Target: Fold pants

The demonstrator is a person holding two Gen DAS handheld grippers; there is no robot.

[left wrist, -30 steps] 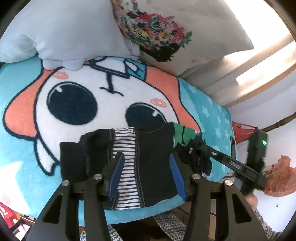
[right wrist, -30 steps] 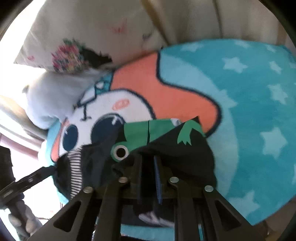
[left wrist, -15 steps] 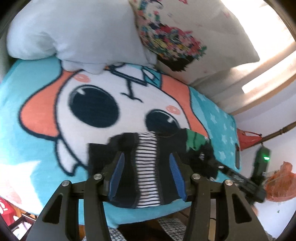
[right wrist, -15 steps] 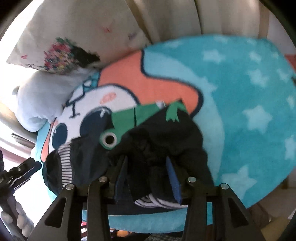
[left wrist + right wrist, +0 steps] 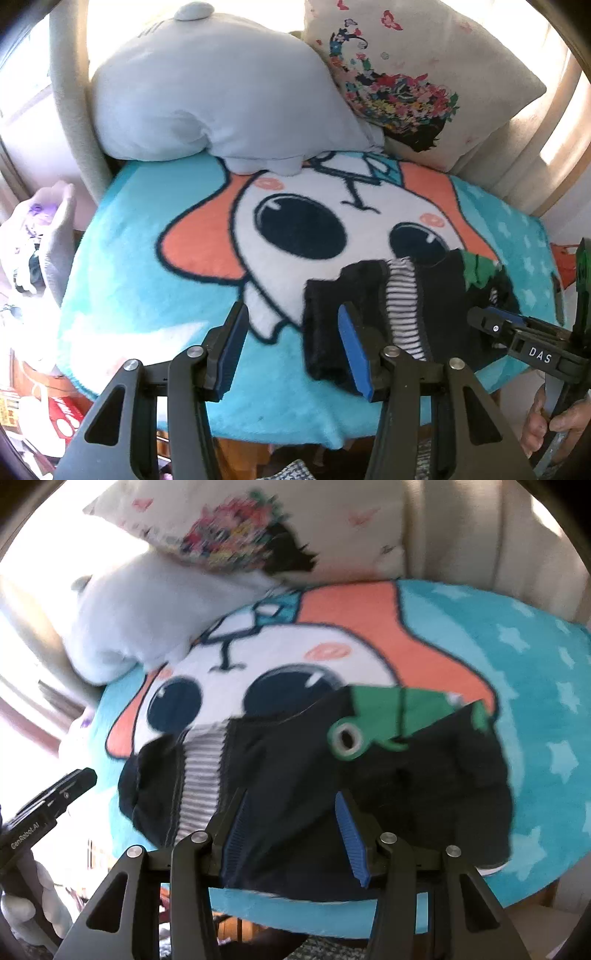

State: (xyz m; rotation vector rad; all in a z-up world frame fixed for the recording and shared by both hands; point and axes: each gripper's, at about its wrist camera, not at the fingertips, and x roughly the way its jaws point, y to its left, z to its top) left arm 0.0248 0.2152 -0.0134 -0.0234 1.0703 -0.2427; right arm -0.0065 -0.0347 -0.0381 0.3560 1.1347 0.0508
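The dark folded pants [image 5: 439,302] with a striped lining and a green frog patch [image 5: 369,716] lie on the cartoon blanket [image 5: 147,258] near its front edge. My left gripper [image 5: 293,347] stands open over bare blanket just left of the pants; its right finger [image 5: 354,350] overlaps their left edge. My right gripper [image 5: 291,830] hangs over the middle of the pants [image 5: 288,757], its jaws opening, and the pads do not press the cloth. Each gripper shows in the other's view, the right one [image 5: 480,317] and the left one [image 5: 83,777].
A grey plush pillow [image 5: 221,92] and a floral cushion [image 5: 424,66] lean against the chair back behind the blanket. A hand [image 5: 543,424] holds the right gripper's handle. Pale bags [image 5: 40,229] and a red box [image 5: 62,421] sit off the left edge.
The right gripper opened, let go of the pants and drew back. The left gripper slid left off the pants onto bare blanket. The pants lie flatter.
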